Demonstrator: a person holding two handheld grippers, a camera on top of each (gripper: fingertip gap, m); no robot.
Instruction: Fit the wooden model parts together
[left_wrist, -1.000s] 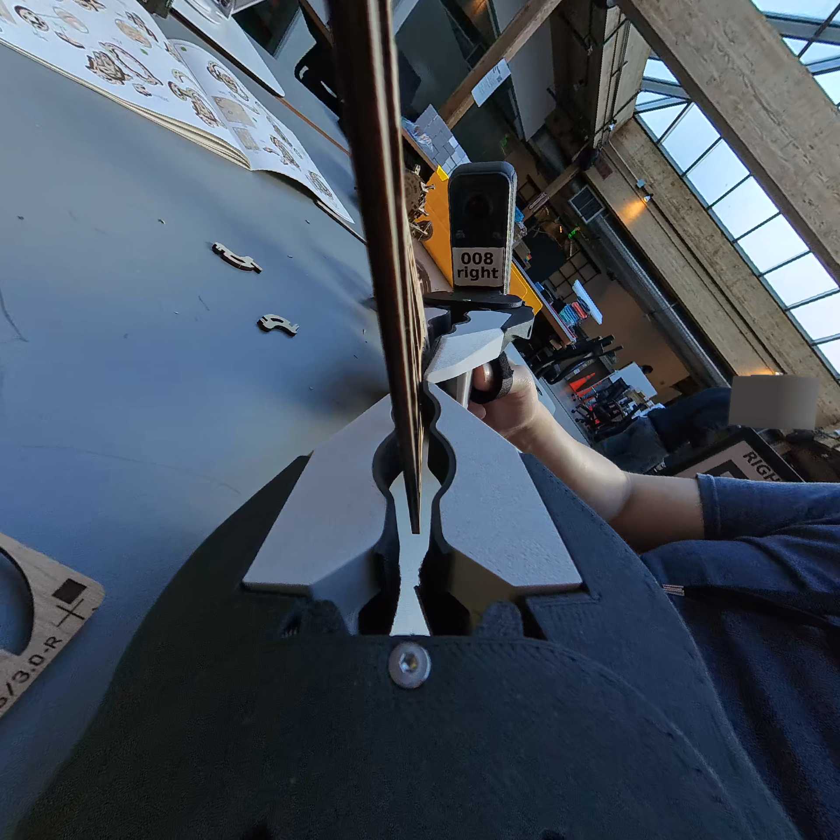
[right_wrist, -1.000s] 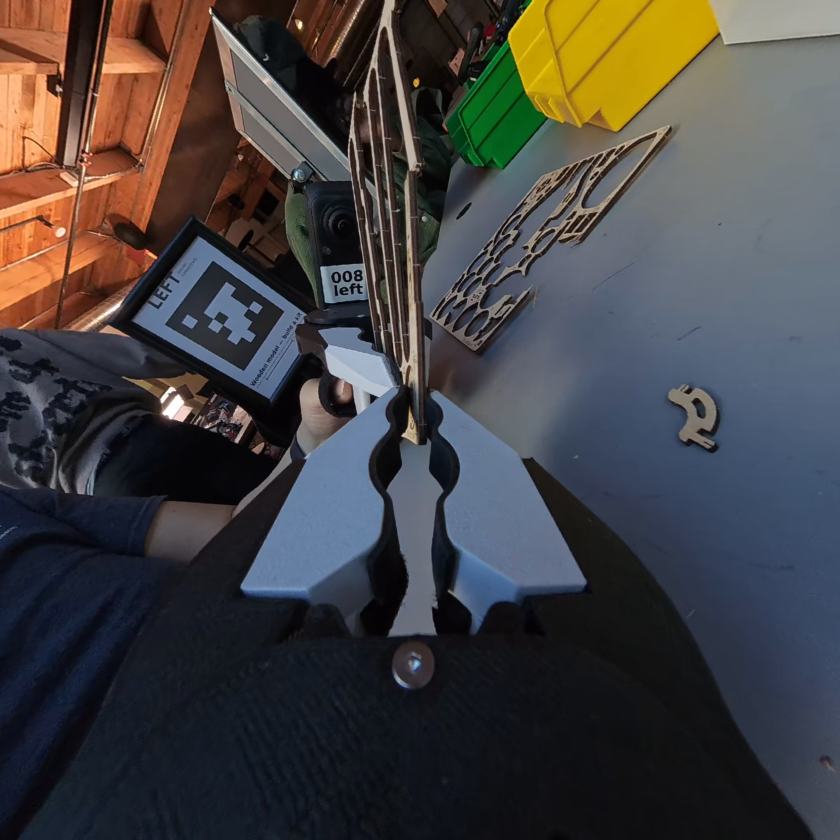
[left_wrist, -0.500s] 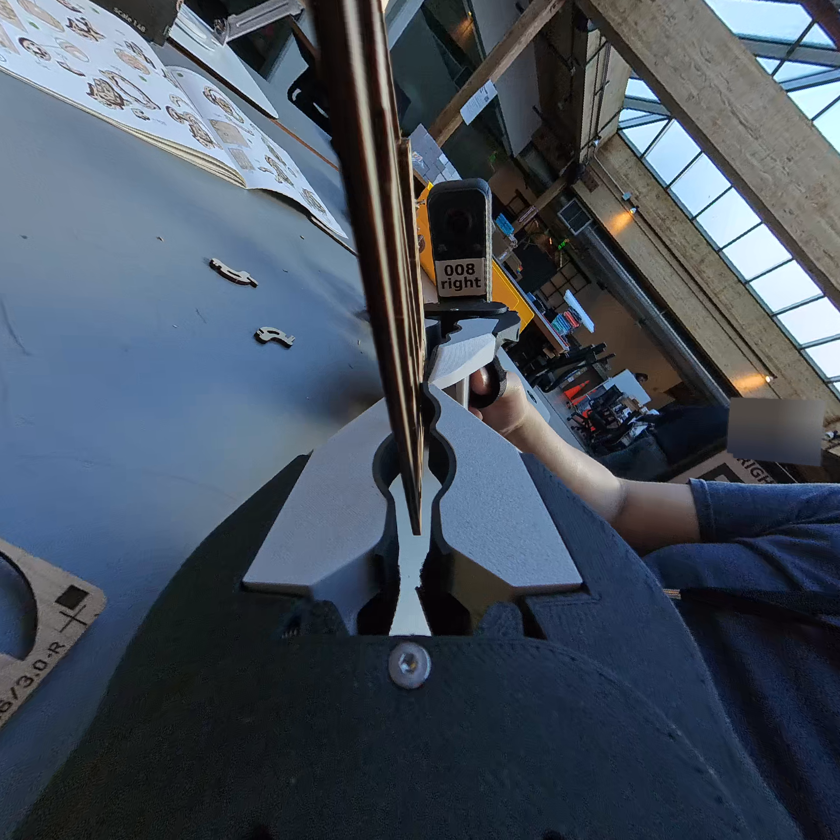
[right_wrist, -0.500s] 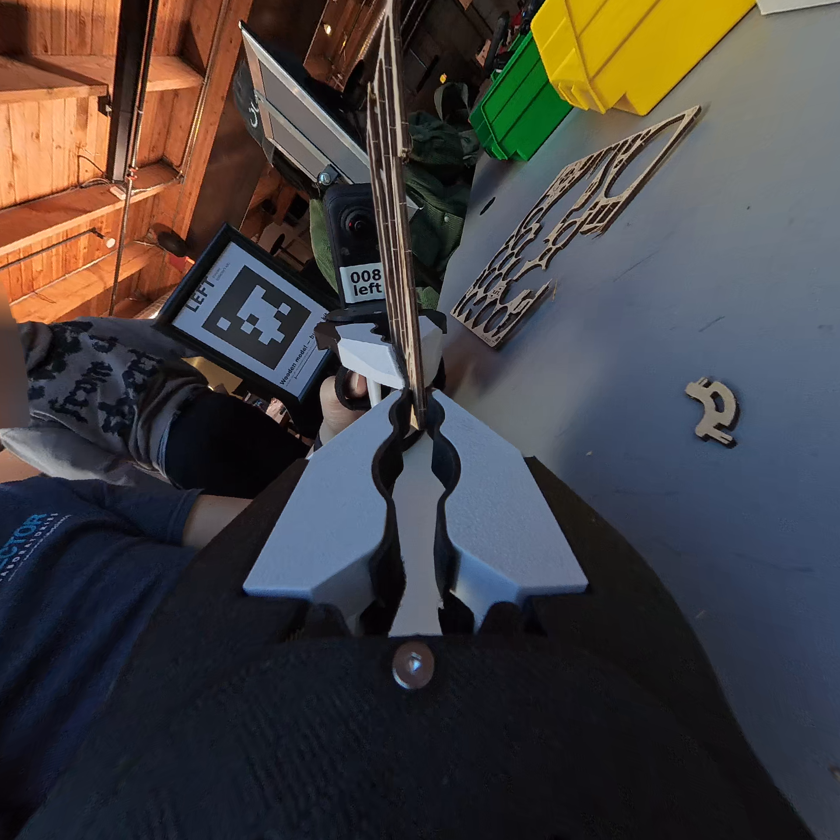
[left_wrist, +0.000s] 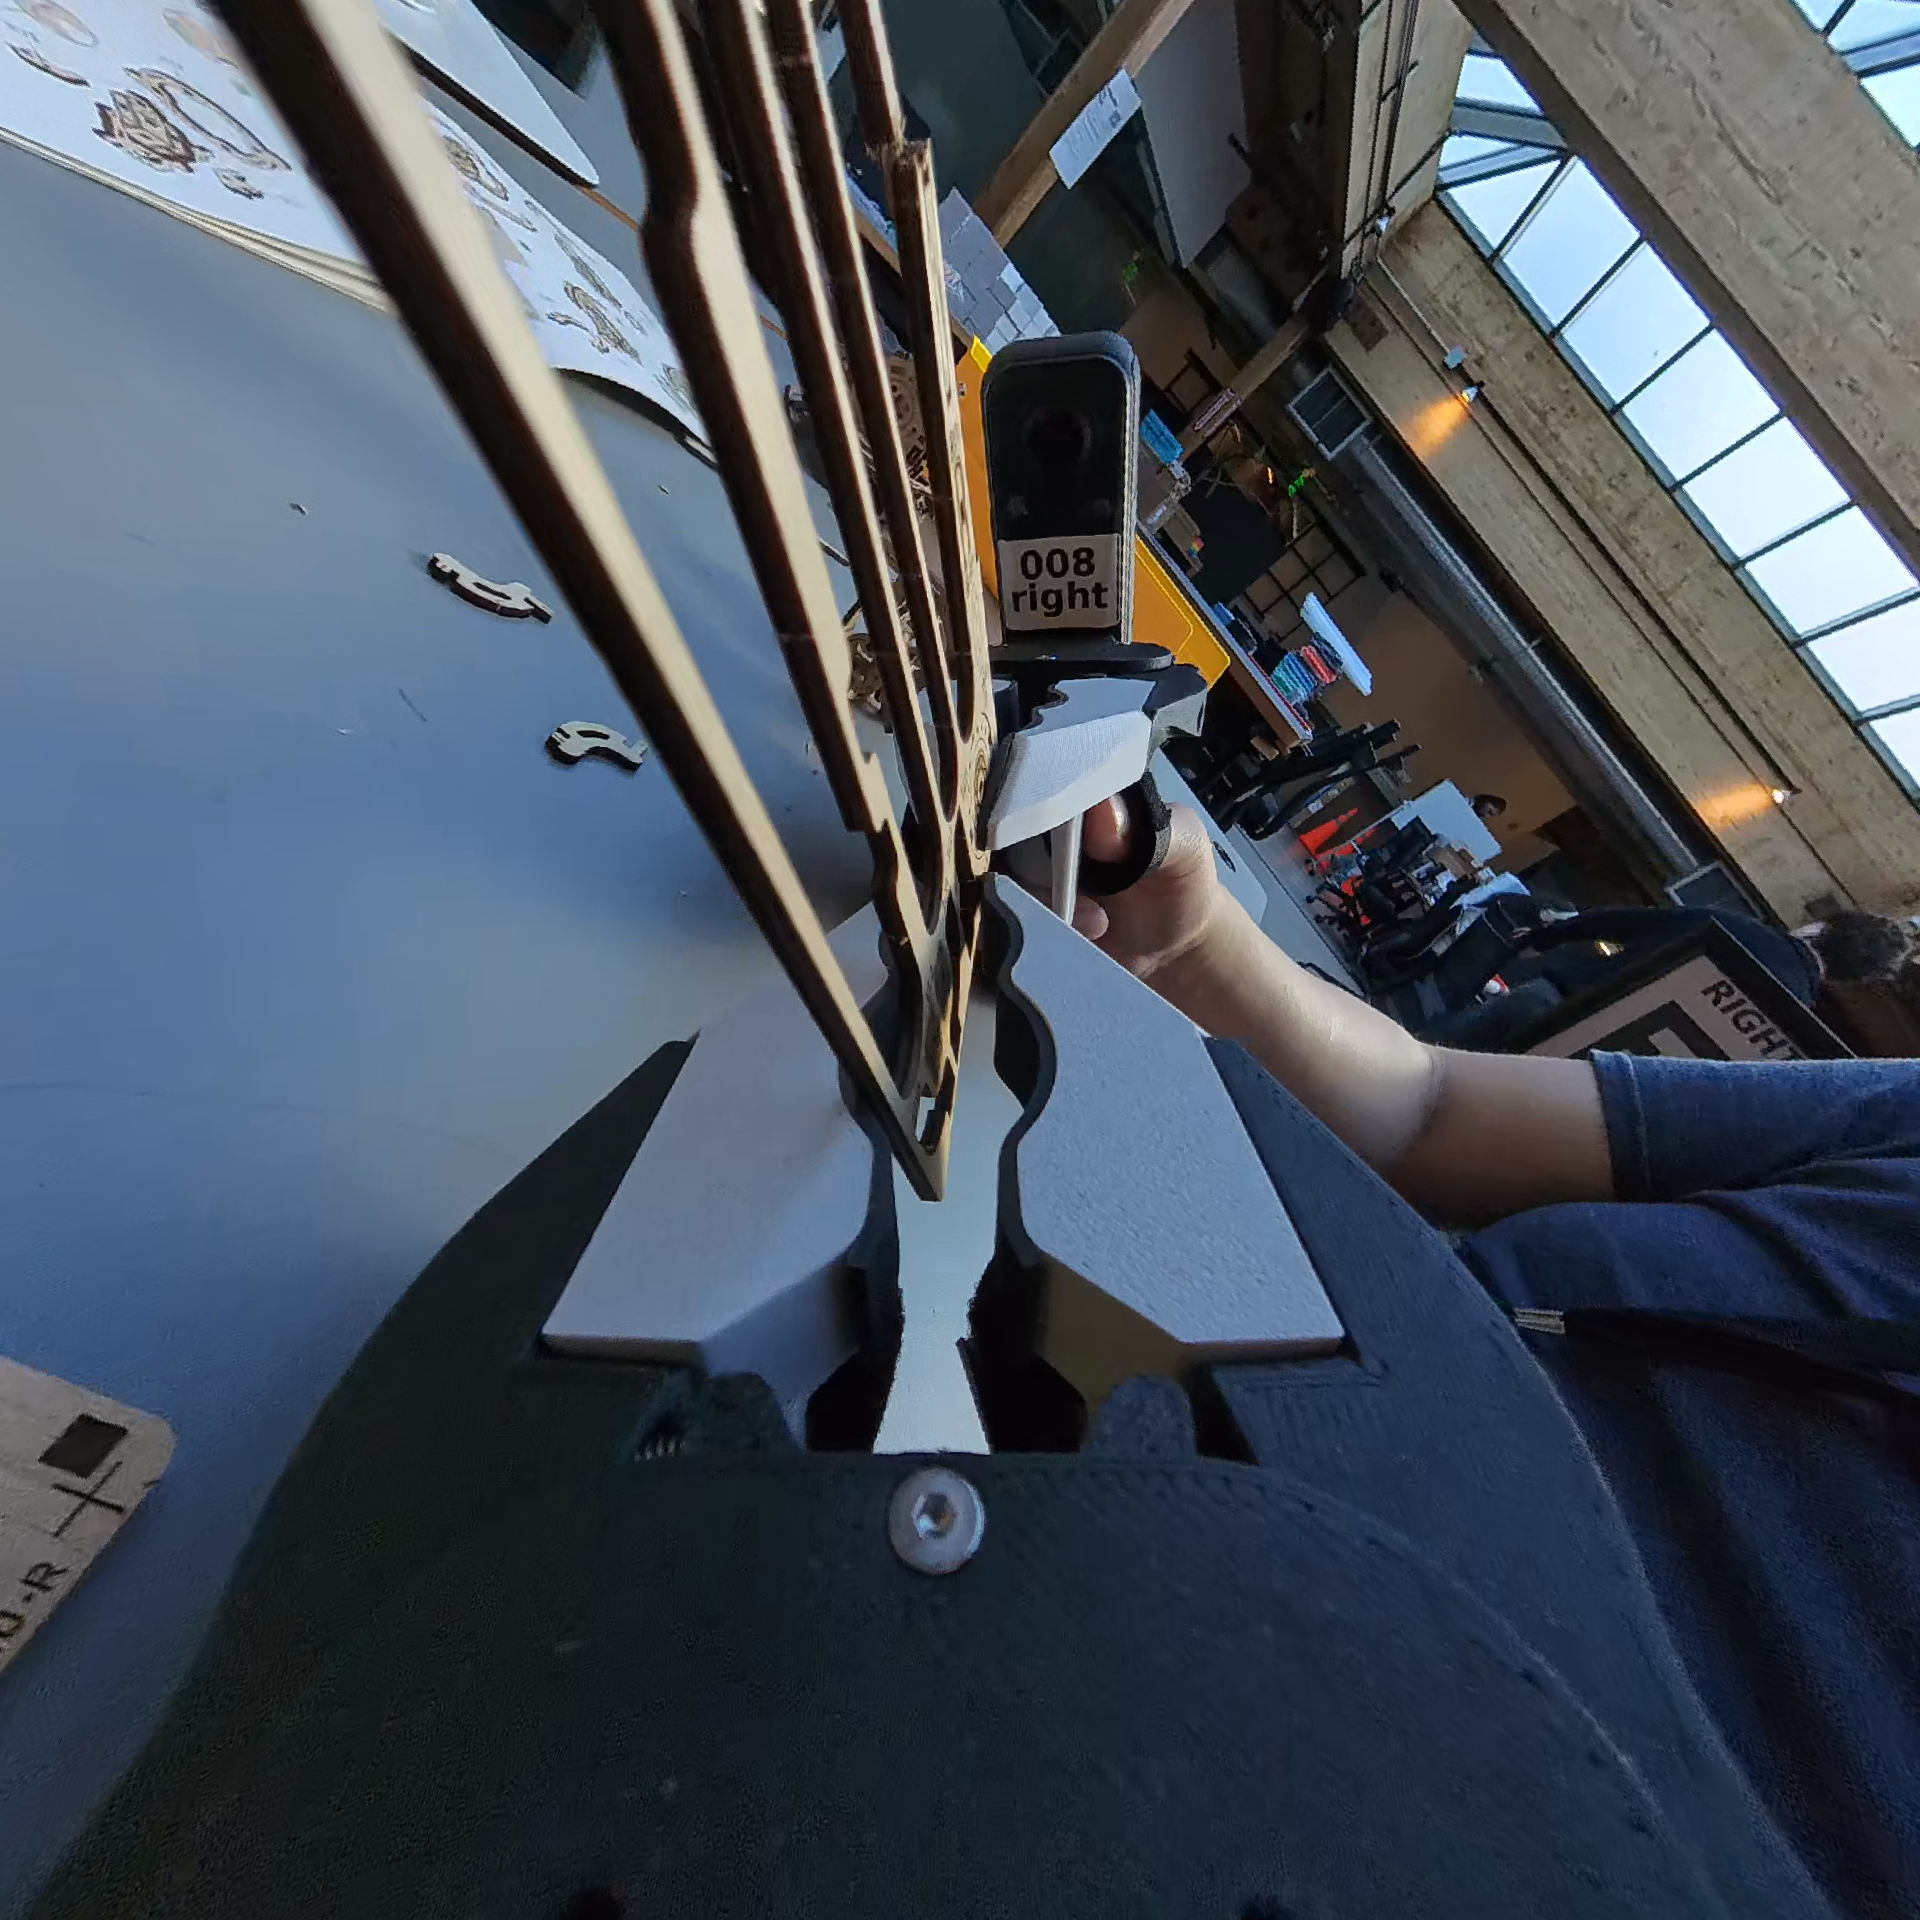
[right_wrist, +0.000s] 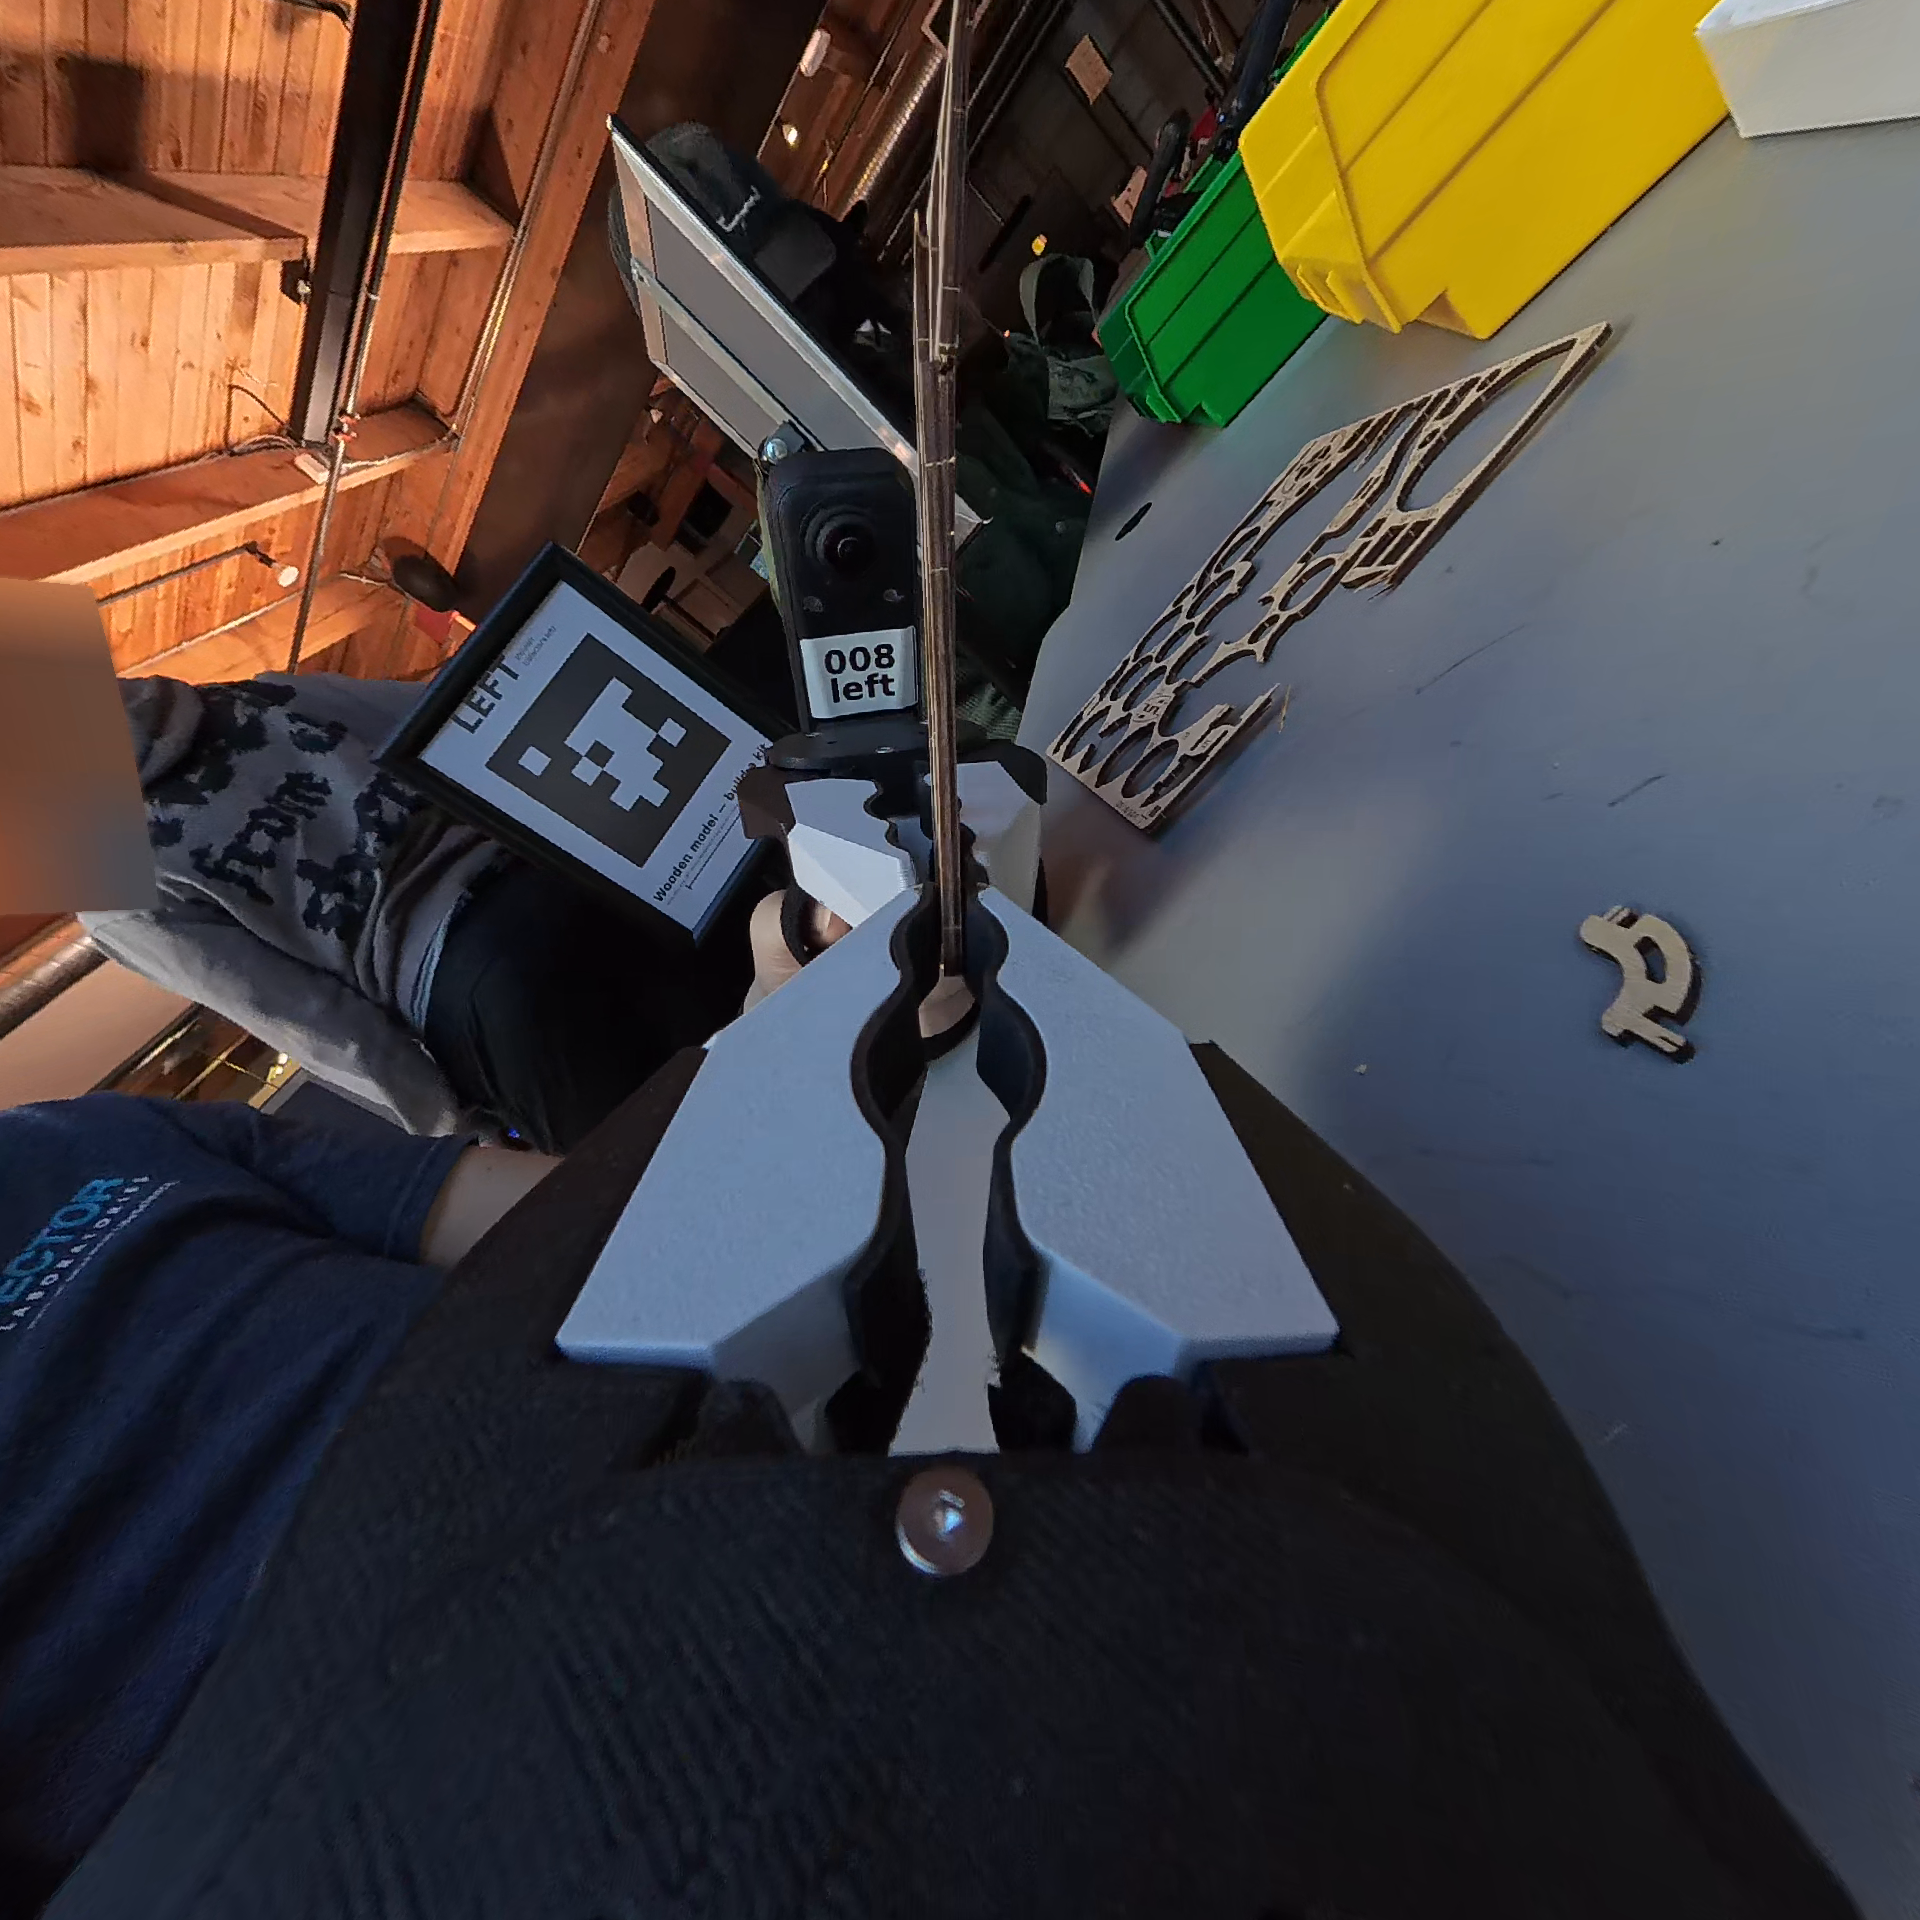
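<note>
A thin laser-cut wooden sheet (left_wrist: 727, 436) with long cut-out slots is held upright above the grey table (left_wrist: 260, 935). My left gripper (left_wrist: 940, 925) is shut on the sheet's lower corner. In this view the sheet leans left and shows its slotted face. My right gripper (left_wrist: 1070, 748) faces me and grips the sheet's far edge. In the right wrist view the sheet (right_wrist: 940, 623) is edge-on, and my right gripper (right_wrist: 948, 914) is shut on it. The left gripper (right_wrist: 904, 821) holds it just beyond. Loose small wooden parts (left_wrist: 594, 743) (right_wrist: 1647, 982) lie flat on the table.
An emptied cut-out sheet (right_wrist: 1320, 582) lies on the table before a yellow bin (right_wrist: 1475, 156) and a green bin (right_wrist: 1195, 301). An open instruction booklet (left_wrist: 156, 135) lies at the far left. A wooden sheet corner (left_wrist: 62, 1496) is at the near left. A framed marker card (right_wrist: 603, 738) stands behind. My left and right fingertips are right by each other.
The sheet has turned: edge-on to slotted face in the left wrist view, angled face to edge-on in the right wrist view. Both grippers keep hold.
</note>
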